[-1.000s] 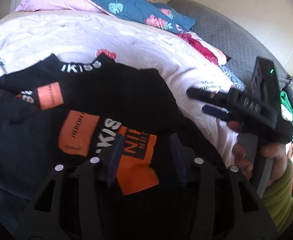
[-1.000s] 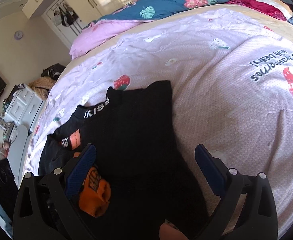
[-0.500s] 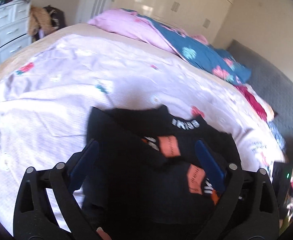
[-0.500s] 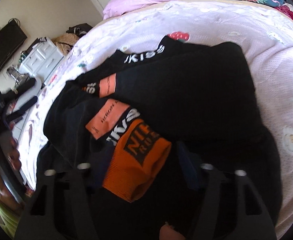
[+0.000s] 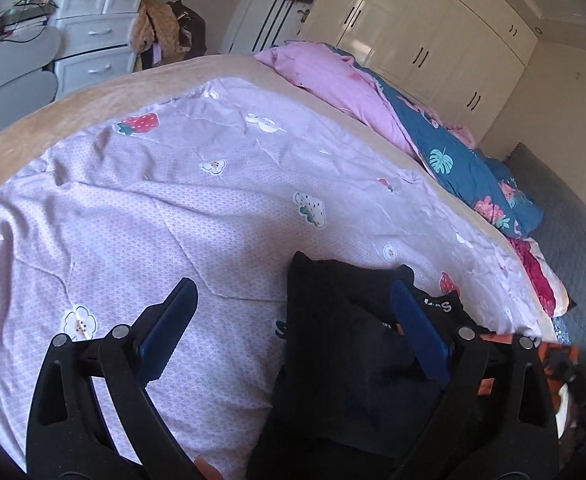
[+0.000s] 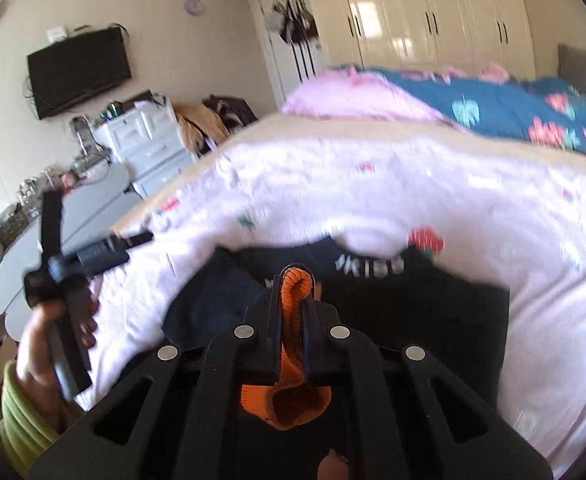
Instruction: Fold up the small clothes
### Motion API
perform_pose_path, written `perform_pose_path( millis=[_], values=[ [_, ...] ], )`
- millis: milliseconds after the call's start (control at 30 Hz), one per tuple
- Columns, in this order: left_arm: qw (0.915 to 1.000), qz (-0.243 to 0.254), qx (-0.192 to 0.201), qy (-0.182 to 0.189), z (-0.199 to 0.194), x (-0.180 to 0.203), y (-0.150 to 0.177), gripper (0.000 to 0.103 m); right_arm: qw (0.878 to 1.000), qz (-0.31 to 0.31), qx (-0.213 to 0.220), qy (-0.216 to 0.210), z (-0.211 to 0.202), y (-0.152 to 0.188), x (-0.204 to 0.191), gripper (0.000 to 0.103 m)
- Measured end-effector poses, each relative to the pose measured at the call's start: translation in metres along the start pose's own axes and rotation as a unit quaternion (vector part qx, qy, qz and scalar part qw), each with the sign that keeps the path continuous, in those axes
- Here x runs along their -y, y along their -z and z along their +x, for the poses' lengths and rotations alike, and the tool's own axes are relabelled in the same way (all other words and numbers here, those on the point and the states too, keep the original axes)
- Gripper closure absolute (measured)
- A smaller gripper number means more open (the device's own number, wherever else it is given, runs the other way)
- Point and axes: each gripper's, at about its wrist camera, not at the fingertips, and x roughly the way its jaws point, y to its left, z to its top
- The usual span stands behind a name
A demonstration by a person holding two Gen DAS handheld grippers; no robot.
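Pinching an orange cuff, the right gripper has its fingers clamped together on the knit fabric, having just closed on it; the cuff bulges out above and below the grip. It belongs to a black top lying on the bed, with white lettering near its far edge. Off to the left, a hand in a green sleeve holds the left gripper above the sheet, beside the top. From that gripper's own view its blue-padded fingers stand wide apart with nothing between them; the left one hangs over bare sheet, the right one over the top. A pink and blue quilt is heaped at the bed's far side, near the wardrobe.
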Motion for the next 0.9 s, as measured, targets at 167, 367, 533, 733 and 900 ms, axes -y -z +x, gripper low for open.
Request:
perform_pose_path(
  millis=[167, 367, 533, 733, 900],
  values=[
    [0.9999, 0.012, -0.003, -0.002, 0.003, 0.005, 0.002, 0.013, 0.999, -0.024, 0.042, 0.024, -0.018, -0.03, 0.008, 0.096],
    [0.9991, 0.039, -0.016, -0.001, 0.012, 0.02, 0.009, 0.013, 0.998, 0.008, 0.037, 0.057, -0.014, -0.018, 0.041, 0.096],
    [0.9975, 0.062, -0.034, -0.003, 0.023, 0.033, 0.018, 0.013, 0.996, 0.036, 0.018, 0.078, -0.004, 0.004, 0.059, 0.096],
    [0.994, 0.085, -0.069, -0.011, 0.044, 0.038, 0.03, 0.013, 0.994, 0.044, -0.01, 0.104, 0.012, 0.025, 0.068, 0.096],
    [0.9907, 0.086, -0.104, -0.017, 0.067, 0.036, 0.042, 0.013, 0.991, 0.055, -0.029, 0.121, 0.021, 0.035, 0.08, 0.096]
  ],
)
